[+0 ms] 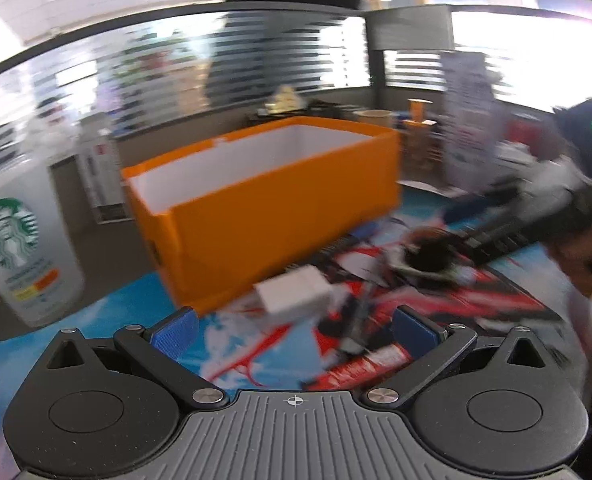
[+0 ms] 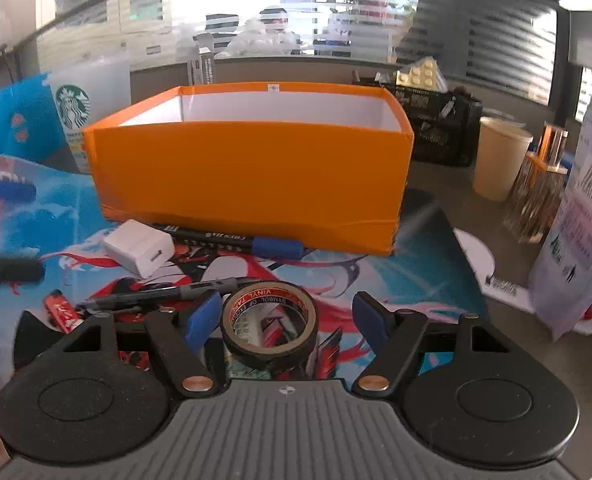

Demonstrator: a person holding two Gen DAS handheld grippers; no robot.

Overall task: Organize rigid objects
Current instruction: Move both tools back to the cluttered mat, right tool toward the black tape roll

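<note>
The right gripper (image 2: 281, 316) hangs with jaws spread wide around the tape roll (image 2: 269, 326), pads clear of it; the roll lies flat, hole up, on the printed mat (image 2: 396, 280) before the orange box (image 2: 247, 176). The left gripper (image 1: 293, 326) is open and empty, the white charger (image 1: 291, 290) just ahead. Only the right view sharply shows the pens (image 2: 231, 240) along the box's near wall.

Cup (image 2: 80, 114): you see the green Starbucks logo.
Tape roll (image 2: 269, 320): you can read "VINYL" and "SYMBOL OF" inside the ring.
Pen (image 2: 231, 238): its print is too small to read.
</note>
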